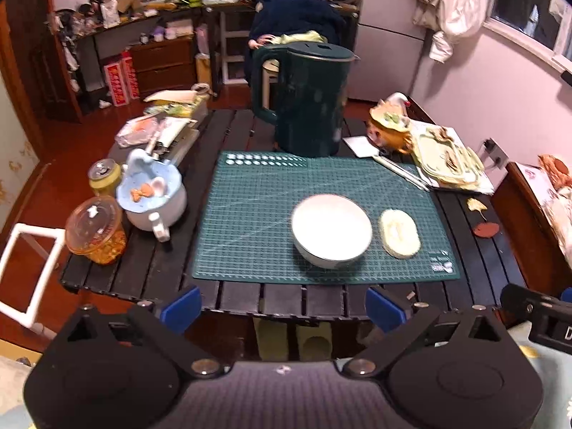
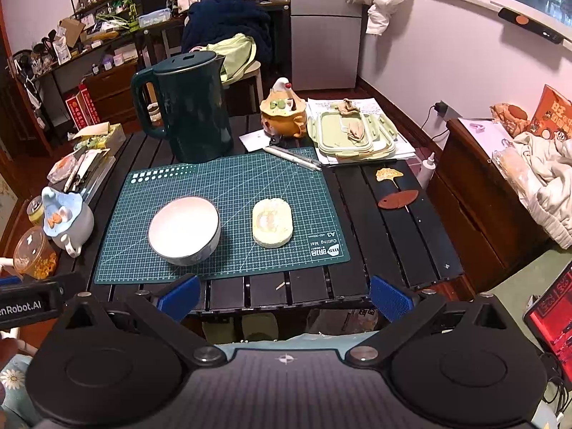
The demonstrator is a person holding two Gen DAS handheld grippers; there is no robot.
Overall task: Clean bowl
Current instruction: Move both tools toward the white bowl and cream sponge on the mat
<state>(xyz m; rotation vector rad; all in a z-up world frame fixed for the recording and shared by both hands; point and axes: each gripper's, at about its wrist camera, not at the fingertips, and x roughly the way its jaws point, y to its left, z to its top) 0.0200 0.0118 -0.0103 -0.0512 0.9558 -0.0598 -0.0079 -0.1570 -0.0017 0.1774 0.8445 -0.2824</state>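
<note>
White bowl point(image 2: 184, 230) sits upright on the green cutting mat point(image 2: 228, 186), ahead of our right gripper point(image 2: 285, 302) and a little to its left; the pale yellow sponge point(image 2: 272, 222) lies flat just beside the bowl, almost straight ahead of that gripper, apart from the rim. From the left wrist view the bowl point(image 1: 331, 230) is ahead and slightly right of our left gripper point(image 1: 282, 309), the sponge point(image 1: 399, 233) further right.

Both grippers hang over the near edge of the desk point(image 2: 379, 214) — fingers spread wide, holding nothing.

We judge the task unstarted: neither bowl nor sponge touched. Next move, as we read it — right gripper goes forward and down to close on the sponge across its short width; left goes to the bowl's near rim to steady it. The sponge looks soft and low, so the fingers need to come nearly to the mat. Dark kettle point(image 2: 193, 107) stands well beyond, clear of the reach.
</note>
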